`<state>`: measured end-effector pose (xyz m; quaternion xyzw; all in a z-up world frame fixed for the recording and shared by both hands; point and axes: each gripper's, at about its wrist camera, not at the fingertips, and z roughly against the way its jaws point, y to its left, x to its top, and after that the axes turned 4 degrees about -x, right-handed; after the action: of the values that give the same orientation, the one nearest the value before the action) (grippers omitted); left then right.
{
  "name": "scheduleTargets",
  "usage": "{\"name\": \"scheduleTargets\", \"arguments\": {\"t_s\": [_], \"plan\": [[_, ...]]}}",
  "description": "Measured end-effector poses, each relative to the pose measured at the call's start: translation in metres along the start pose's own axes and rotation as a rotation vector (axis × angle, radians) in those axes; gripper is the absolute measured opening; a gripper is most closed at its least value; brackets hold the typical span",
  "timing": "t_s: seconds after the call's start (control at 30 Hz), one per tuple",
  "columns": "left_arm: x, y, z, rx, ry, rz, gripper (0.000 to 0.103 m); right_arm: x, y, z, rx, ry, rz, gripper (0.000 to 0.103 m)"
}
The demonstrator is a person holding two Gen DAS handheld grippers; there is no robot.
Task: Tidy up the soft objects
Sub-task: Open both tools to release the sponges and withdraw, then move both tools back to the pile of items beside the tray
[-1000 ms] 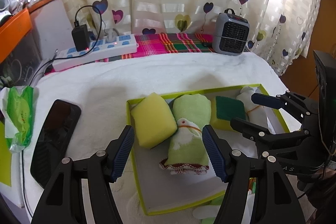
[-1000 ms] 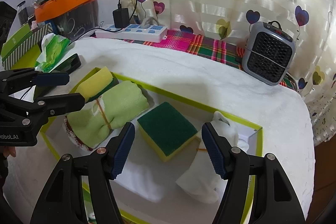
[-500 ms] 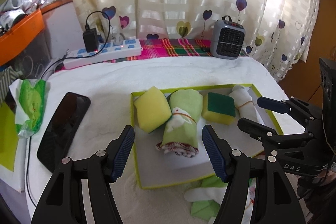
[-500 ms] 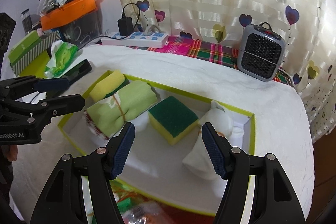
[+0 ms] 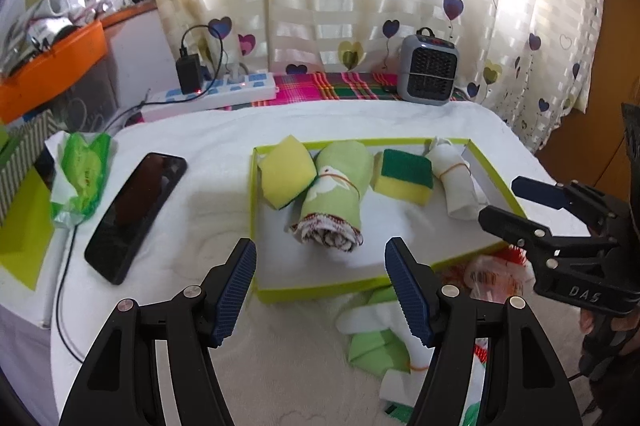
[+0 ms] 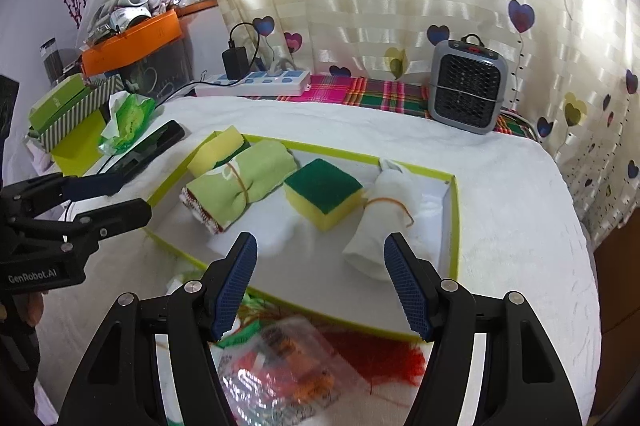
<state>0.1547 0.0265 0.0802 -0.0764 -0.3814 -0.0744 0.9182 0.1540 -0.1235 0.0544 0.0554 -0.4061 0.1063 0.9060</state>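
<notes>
Blue-padded, both the left gripper [image 5: 320, 286] and right gripper [image 6: 320, 282] hang wide open and empty over the near edge of the tray [image 6: 450, 246], where 4 soft items lie; descending could snag the loose cloths [image 5: 380, 342] outside.

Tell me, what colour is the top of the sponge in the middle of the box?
Dark green on yellow sponge; right wrist view.

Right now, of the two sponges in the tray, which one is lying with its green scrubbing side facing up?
The sponge between the green rolled towel and the white rolled cloth. The other sponge, in the tray's corner, shows yellow on top.
</notes>
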Motion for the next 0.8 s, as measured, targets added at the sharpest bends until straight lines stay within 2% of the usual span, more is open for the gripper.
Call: {"name": "scheduleTargets", "arguments": {"t_s": [0.8], "plan": [[-0.046, -0.022, 0.019, 0.048, -0.011, -0.058, 0.067, -0.048, -0.001, 0.04, -0.019, -0.042, -0.056, 0.067]]}}
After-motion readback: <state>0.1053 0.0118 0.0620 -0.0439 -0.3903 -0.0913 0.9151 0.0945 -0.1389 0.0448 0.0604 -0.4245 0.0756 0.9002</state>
